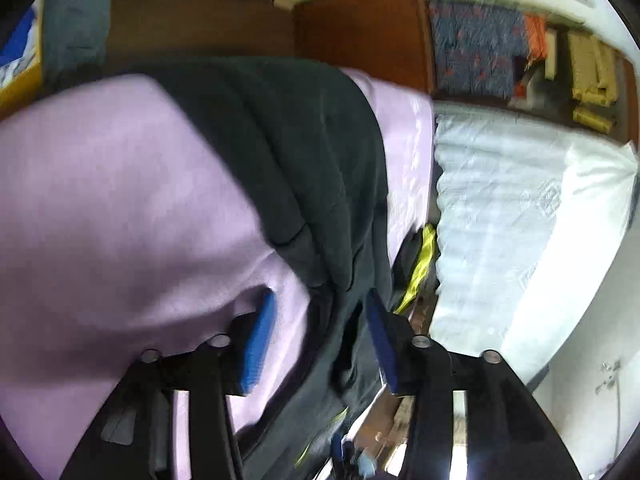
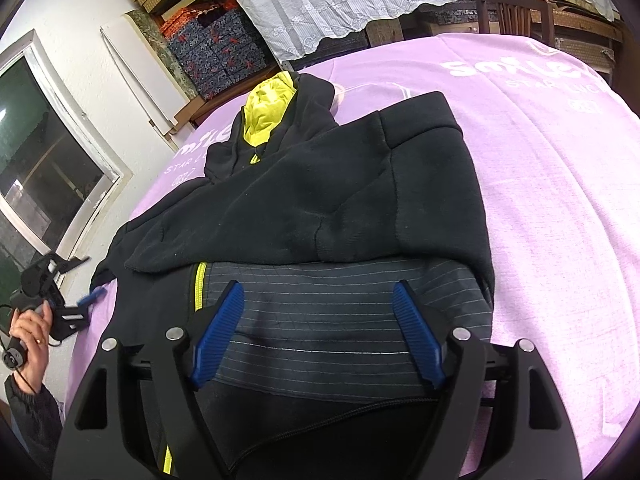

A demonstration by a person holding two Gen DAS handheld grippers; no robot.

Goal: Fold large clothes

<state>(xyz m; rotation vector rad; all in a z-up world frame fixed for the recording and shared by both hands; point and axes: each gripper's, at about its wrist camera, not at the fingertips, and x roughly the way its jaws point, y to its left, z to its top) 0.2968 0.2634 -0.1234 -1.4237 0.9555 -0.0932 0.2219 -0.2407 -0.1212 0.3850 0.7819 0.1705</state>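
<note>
While one black hooded jacket [image 2: 304, 200] lies partly folded on one lilac cloth-covered table [image 2: 560, 200], two grippers are present. Its hood lining and zip are yellow; a pinstriped grey inner panel shows at the near hem. Right gripper [image 2: 318, 336]: ribbed blue pads spread wide above that panel, gripping nothing. Left gripper [image 1: 320, 344]: jaws parted, empty, beside the jacket; this view is motion-blurred, hiding fabric detail.

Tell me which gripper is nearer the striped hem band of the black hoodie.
Right. The right gripper hangs directly over the striped hem band, jaws open. The left gripper is off the hoodie's far side edge, over the purple sheet.
</note>
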